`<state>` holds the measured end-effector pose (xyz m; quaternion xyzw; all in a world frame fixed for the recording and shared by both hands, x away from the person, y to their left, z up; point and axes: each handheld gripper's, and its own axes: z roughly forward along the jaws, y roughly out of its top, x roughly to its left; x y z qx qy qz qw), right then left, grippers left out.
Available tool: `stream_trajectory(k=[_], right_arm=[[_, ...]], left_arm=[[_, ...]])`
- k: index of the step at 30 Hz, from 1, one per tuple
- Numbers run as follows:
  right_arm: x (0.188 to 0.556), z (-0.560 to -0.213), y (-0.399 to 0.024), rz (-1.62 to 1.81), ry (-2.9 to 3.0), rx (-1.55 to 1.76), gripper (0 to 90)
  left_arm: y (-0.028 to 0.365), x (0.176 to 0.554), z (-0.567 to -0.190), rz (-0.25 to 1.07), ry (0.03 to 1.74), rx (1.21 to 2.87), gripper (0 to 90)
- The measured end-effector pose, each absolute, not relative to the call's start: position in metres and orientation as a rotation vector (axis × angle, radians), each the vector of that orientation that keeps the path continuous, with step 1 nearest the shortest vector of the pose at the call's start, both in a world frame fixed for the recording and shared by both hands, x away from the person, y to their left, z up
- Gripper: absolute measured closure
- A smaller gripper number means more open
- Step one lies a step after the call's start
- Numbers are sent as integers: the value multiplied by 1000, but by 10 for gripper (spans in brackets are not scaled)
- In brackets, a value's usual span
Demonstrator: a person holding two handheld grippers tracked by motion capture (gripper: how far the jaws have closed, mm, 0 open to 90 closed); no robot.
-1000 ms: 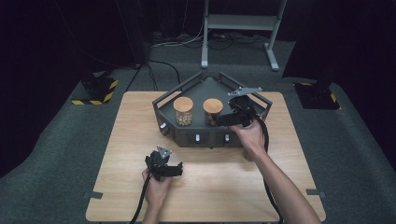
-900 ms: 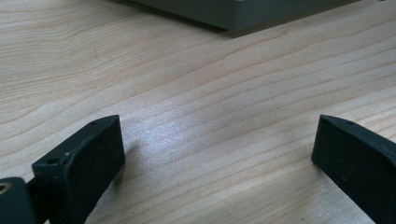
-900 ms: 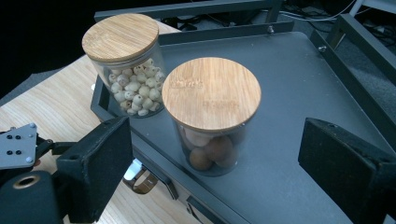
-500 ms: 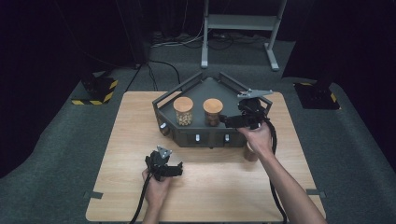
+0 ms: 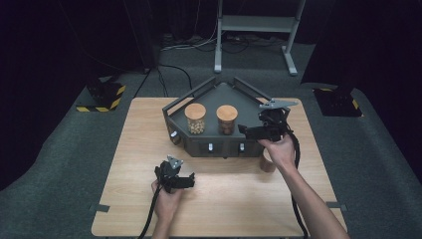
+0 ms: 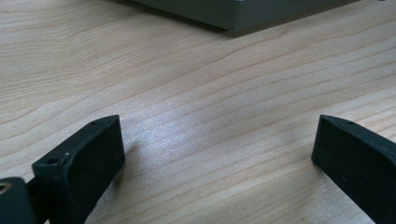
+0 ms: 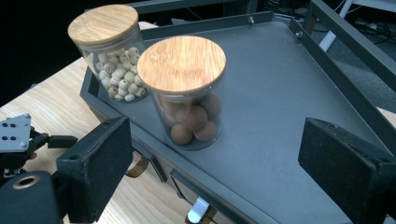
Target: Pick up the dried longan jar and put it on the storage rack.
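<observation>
1. Your pale wooden counter [image 5: 124, 169] is rectangular, with fine straight grain and a soft sheen under the left gripper.
2. On its far half stands a dark grey metal tray [image 5: 249, 102] with a five-cornered outline, a smooth matte floor, raised rails along its angled sides and small silvery knobs on its front face.
3. The clear glass jar of brown balls [image 7: 189, 112] stands upright on the tray floor near the front edge. It is a straight cylinder capped by a flat round bamboo lid with visible grain, and the balls inside are large, smooth and reddish brown.
4. Just beside it, farther along the tray, stands the clear glass jar of small cream beads [image 7: 114, 70], the same shape and lid, packed with many tiny pale round beads. In the right gripper view the two jars overlap, so you cannot tell whether they touch.
5. Your right gripper [image 7: 215, 175] hangs over the tray's right front part, aimed at the brown-ball jar. Its black, grainy, block-shaped fingers [image 7: 100, 163] stand wide apart, with nothing between them and the jar ahead of them.
6. Your left gripper [image 6: 215, 158] sits low over bare wood on the near side of the counter, well apart from the tray. Its matte black fingers [image 6: 88, 154] are spread wide and hold nothing.
</observation>
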<state>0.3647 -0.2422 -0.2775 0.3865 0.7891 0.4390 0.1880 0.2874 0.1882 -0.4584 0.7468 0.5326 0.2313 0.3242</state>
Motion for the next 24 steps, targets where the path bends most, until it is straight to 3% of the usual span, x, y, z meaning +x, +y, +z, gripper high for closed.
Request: stream_trajectory(k=[24], right_arm=[[352, -293, -262, 1244, 2185, 1112, 94]], left_arm=[[188, 287, -458, 607, 1396, 1959, 24]])
